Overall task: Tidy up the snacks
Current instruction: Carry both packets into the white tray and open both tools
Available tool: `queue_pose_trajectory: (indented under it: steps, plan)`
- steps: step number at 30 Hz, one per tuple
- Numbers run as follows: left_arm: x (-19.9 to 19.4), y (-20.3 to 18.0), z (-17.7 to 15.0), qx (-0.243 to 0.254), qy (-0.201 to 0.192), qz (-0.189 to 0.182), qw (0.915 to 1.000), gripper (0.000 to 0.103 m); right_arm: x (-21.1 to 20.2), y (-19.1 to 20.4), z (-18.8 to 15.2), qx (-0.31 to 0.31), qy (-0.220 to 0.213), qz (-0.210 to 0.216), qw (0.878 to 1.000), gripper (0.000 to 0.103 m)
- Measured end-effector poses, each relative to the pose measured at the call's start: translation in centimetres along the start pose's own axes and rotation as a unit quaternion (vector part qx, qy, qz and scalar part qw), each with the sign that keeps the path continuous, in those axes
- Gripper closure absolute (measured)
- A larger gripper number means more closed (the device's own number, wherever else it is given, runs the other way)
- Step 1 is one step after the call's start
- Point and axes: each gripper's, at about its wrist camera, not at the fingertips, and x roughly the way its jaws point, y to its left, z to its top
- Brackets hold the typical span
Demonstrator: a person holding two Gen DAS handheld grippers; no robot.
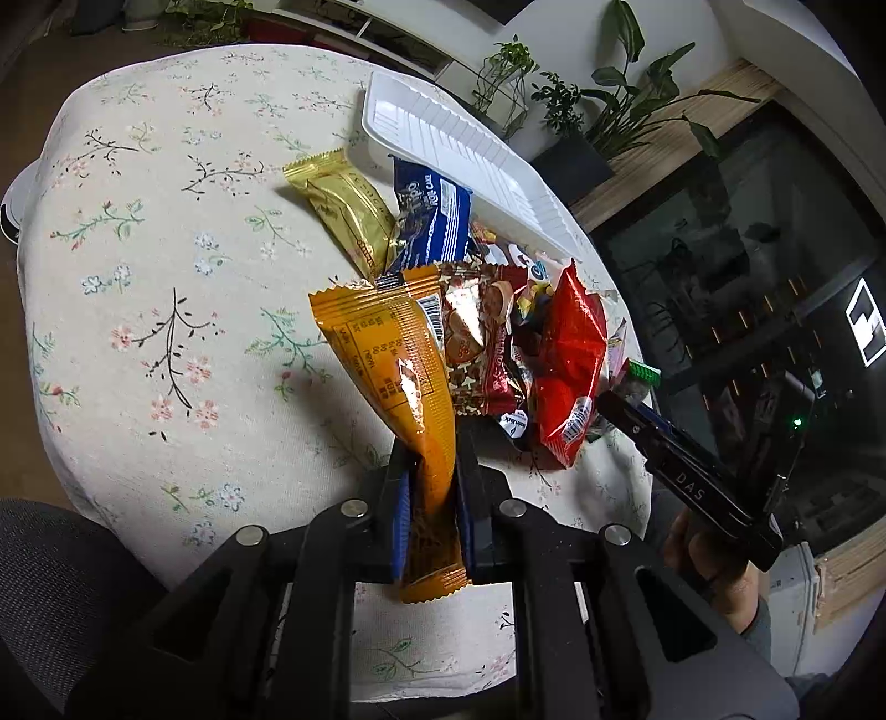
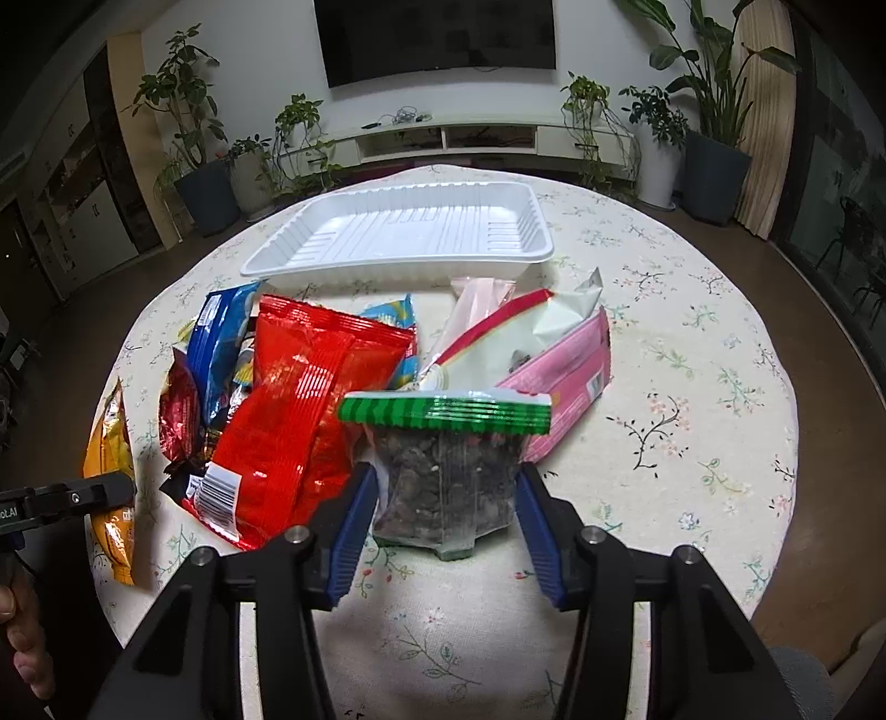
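Left wrist view: left gripper (image 1: 434,471) clamps a crinkly orange foil packet (image 1: 387,360) over the floral tablecloth (image 1: 166,249). Right gripper (image 2: 446,498) pinches a clear, green-topped pouch (image 2: 443,465) before the ribbed white plastic tray (image 2: 398,232).

Potted plants (image 2: 199,138) flank a wall television (image 2: 434,39).

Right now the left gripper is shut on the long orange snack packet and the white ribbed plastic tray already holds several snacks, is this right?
One part is wrong: the white ribbed plastic tray holds nothing, as the right wrist view shows. The left gripper is indeed shut on the long orange snack packet.
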Motion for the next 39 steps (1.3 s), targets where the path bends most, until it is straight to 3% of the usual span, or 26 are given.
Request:
queue_pose_trajectory:
  steps: [1,6,14,20,23,28,31,36,39]
  plan:
    - [0.1,0.0,0.0,0.000,0.000,0.000,1.0000,0.091,0.1,-0.1,0.0,0.004,0.003,0.009,1.000,0.065]
    - [0.1,-0.1,-0.3,0.000,-0.001,-0.002,1.0000,0.091,-0.3,-0.4,-0.3,0.016,0.000,0.028,0.999,0.074]
    - [-0.4,-0.8,0.0,0.009,-0.005,-0.006,0.9999,0.091,-2.1,-0.9,-0.4,0.051,-0.005,0.077,0.996,0.076]
    - [-2.8,-1.1,2.2,0.019,-0.031,-0.005,0.9993,0.091,-4.2,-2.5,0.9,0.090,-0.022,0.122,0.988,0.076]
    - [-4.9,-0.9,4.5,0.029,-0.058,0.008,0.9979,0.091,-5.3,-4.7,2.2,0.111,-0.036,0.124,0.985,0.076]
    - [-8.1,-1.5,9.7,0.065,-0.103,0.045,0.9915,0.091,-7.1,-10.7,5.6,0.147,-0.069,0.088,0.983,0.076]
    - [-8.3,-2.9,13.4,0.097,-0.110,0.066,0.9870,0.091,-7.3,-13.3,8.9,0.150,-0.088,0.061,0.983,0.076]
    - [-4.3,-5.6,19.9,0.139,-0.086,0.082,0.9831,0.091,-5.6,-12.8,15.1,0.126,-0.098,0.075,0.984,0.076]
    - [-0.6,-6.8,23.2,0.157,-0.057,0.096,0.9813,0.091,-2.3,-10.1,18.7,0.096,-0.069,0.103,0.988,0.076]
